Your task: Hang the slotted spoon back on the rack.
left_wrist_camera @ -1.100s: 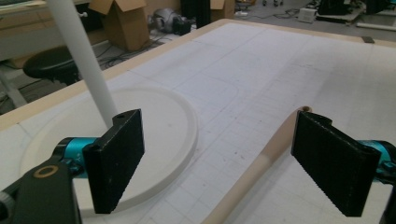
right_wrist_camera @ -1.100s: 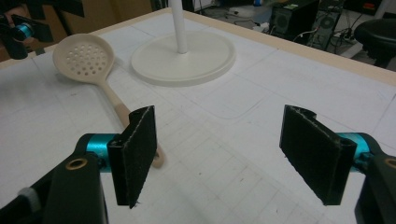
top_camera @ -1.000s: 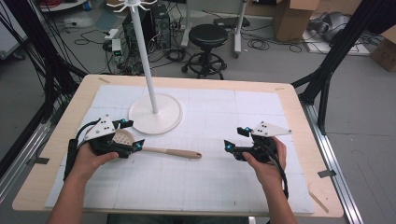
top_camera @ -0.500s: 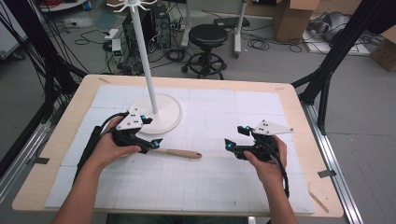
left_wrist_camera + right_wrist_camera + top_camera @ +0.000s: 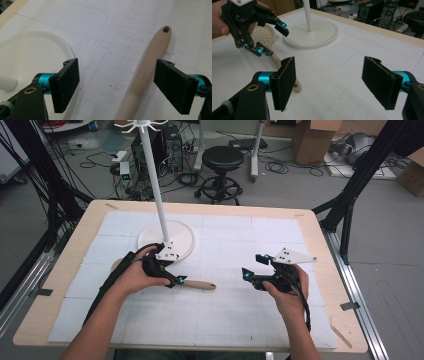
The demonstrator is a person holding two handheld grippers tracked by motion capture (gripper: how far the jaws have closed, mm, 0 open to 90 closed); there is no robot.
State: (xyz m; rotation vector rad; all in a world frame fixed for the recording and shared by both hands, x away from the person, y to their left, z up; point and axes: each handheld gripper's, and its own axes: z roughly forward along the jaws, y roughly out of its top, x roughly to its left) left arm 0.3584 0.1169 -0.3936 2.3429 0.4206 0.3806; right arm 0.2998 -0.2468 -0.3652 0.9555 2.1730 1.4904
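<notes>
A beige slotted spoon lies flat on the white mat, its handle point(image 5: 200, 284) pointing right. Its perforated head point(image 5: 263, 35) sits under my left hand. My left gripper point(image 5: 177, 281) hovers over the handle point(image 5: 150, 60), which runs between the two pads point(image 5: 66, 85) without touching either. Its jaws have just been closing a little and still stand wide. My right gripper point(image 5: 253, 266) is open at the right of the mat, with nothing between its pads point(image 5: 285, 82). From there it looks toward the left gripper point(image 5: 275, 41).
A white stand with a round base point(image 5: 180, 237) and a tall pole point(image 5: 152, 175) rises just behind my left hand. The base rim point(image 5: 30, 50) lies close to the left jaw. The wooden table edge point(image 5: 320, 270) borders the mat point(image 5: 230, 320).
My left gripper has moved right, from beside the spoon's head to over its handle near the stand base. The right gripper has stayed in place.
</notes>
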